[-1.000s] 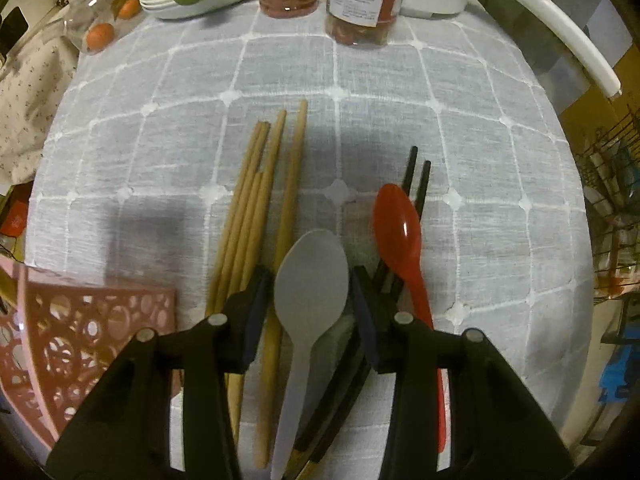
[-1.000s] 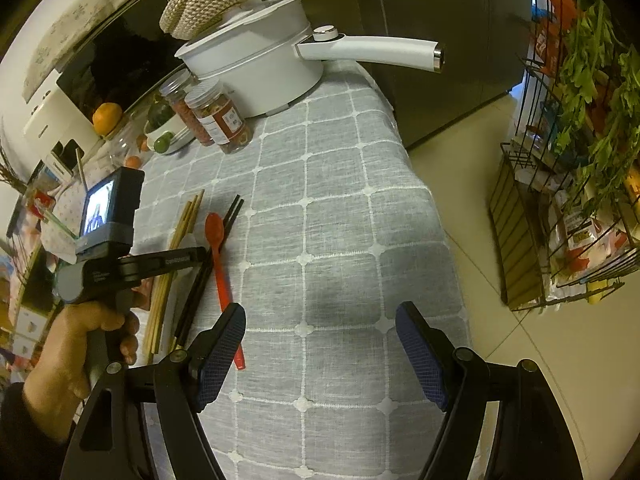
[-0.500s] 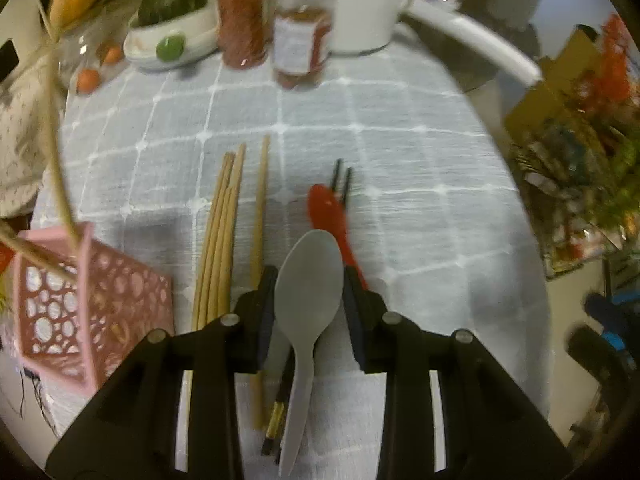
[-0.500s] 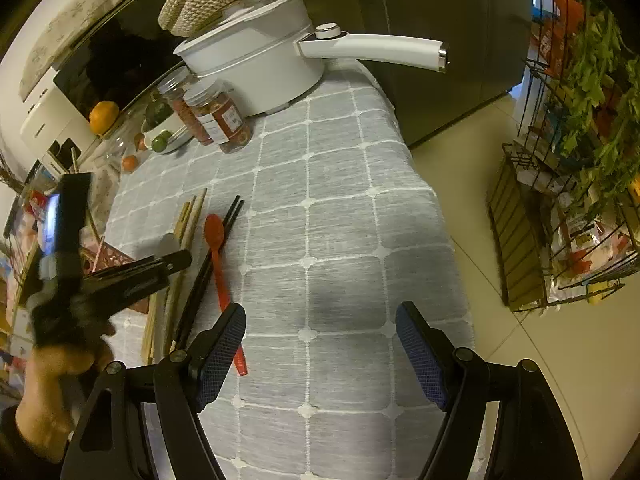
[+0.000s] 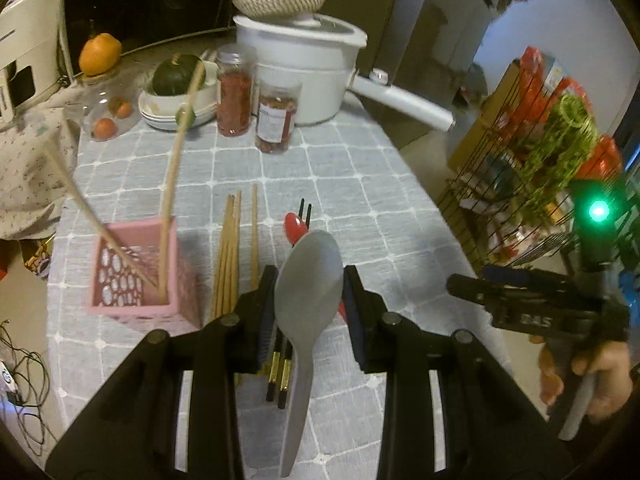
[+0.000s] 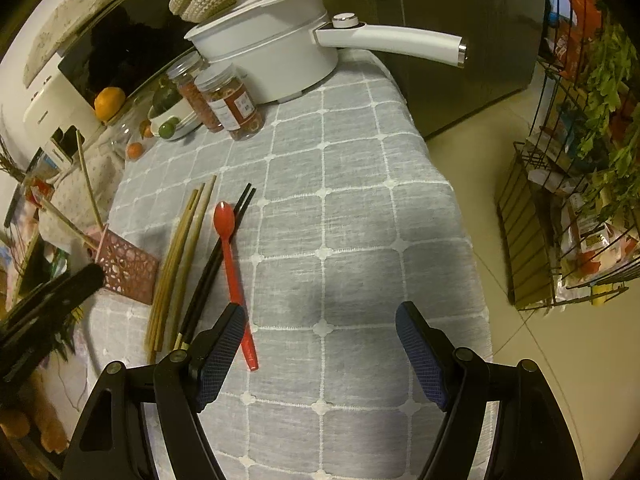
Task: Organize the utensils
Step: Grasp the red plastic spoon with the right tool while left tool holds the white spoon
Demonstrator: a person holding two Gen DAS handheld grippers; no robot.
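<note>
At the left of the left wrist view, a pink perforated utensil holder (image 5: 136, 276) stands on the grey checked tablecloth (image 5: 360, 200) with two wooden chopsticks (image 5: 172, 184) leaning out of it. Just right of it, more wooden chopsticks (image 5: 232, 256) lie loose on the cloth, and at lower centre the left gripper (image 5: 310, 304) is clenched on the bowl of a grey spoon (image 5: 308, 304), its handle hanging down between the fingers. The spoon partly hides a pair of black chopsticks (image 5: 280, 376) and a red spoon (image 5: 295, 227) behind it. At far right the right gripper (image 6: 320, 354) hovers over bare cloth with jaws spread wide and nothing between them, the red spoon's handle passing just beside its left finger. The grip on the smooth, curved bowl looks shaky: a tilt toward the holder could let the spoon pivot or slip out, and its low-hanging handle could catch the holder's rim or knock the leaning chopsticks. Compared with a second ago, the spoon has been lifted off the table, the camera has risen so that the white saucepan (image 5: 304, 76) and the whole holder now show, and the jaws have closed in on the bowl.
</note>
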